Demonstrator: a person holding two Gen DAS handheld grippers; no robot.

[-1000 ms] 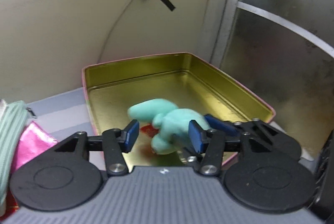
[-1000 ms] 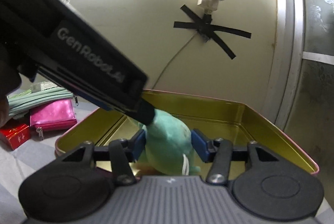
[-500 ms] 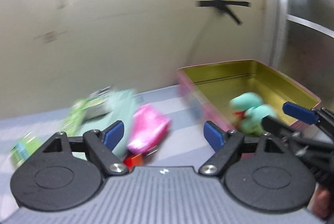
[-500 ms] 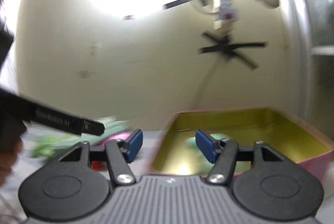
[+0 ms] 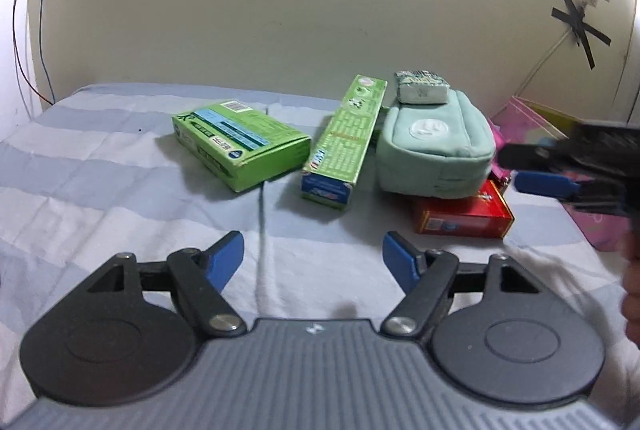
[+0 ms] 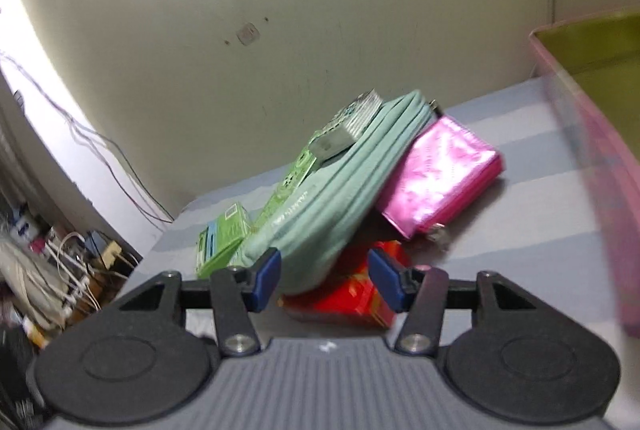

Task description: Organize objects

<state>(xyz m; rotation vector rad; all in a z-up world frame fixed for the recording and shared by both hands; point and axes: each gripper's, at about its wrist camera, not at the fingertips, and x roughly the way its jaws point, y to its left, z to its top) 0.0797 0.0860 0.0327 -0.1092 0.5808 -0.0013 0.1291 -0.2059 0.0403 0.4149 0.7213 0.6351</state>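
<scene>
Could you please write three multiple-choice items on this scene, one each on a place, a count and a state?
1. What does the mint green pouch rest on?
A. the red box
B. the gold tin
C. the bare wall

2. How many green cartons lie on the striped sheet?
A. one
B. two
C. four

3. How does the left gripper stand?
A. shut on the pouch
B. shut on a carton
C. open, with nothing between its fingers

Key:
1. A: the red box sticks out from under the pouch.
2. B: a flat green carton and a long green carton lie side by side.
3. C: only sheet shows between the blue pads, which have just been closing a little.
</scene>
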